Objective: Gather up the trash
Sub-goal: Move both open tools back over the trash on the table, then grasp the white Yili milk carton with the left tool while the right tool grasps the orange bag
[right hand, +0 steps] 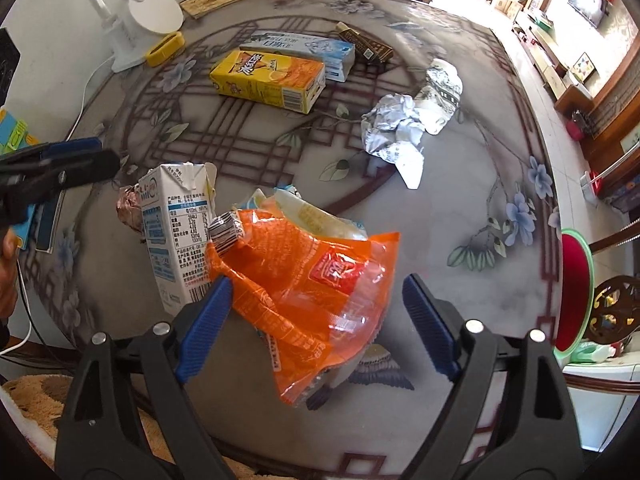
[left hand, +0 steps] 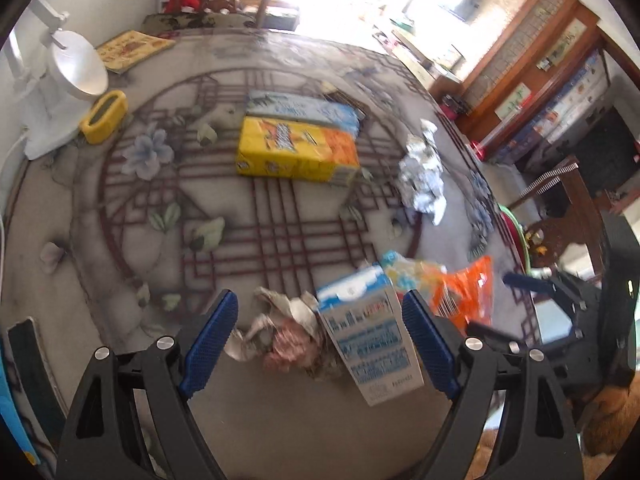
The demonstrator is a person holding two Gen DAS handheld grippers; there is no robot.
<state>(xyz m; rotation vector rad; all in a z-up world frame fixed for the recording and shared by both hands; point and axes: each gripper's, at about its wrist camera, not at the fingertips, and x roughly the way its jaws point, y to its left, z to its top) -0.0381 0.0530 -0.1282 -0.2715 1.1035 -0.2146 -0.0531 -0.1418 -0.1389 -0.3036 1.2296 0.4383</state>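
Currently we hold both tools over the patterned table [right hand: 460,208], and we take the white milk carton [right hand: 176,236] as our landmark. Our left gripper [left hand: 320,332] stands with its jaws spread wide; the carton and the crumpled paper wad [left hand: 280,340] just beside it lie between the pads, but no pad presses on either. Our right gripper [right hand: 316,320] is likewise spread wide around the orange plastic wrapper [right hand: 316,280], which touches the carton's right side; one pad sits close against the wrapper's edge, yet we judge nothing is clamped. Beyond the carton lie a yellow drink box [right hand: 268,80], a pale blue box [right hand: 304,50] behind it, a brown wrapper [right hand: 364,46] and a crumpled white paper [right hand: 404,128]. We judge several risks. Closing the left tool now could catch carton and wad together, or tip the upright carton. The wrapper is thin and slick, so the right pads could slide off or pinch only a fold. Both tools work close together, so they may collide. We see no bin in either view, so the drop point is unknown. The left view is blurred, the carton's print is unreadable there, and the wrapper hides what lies under it.
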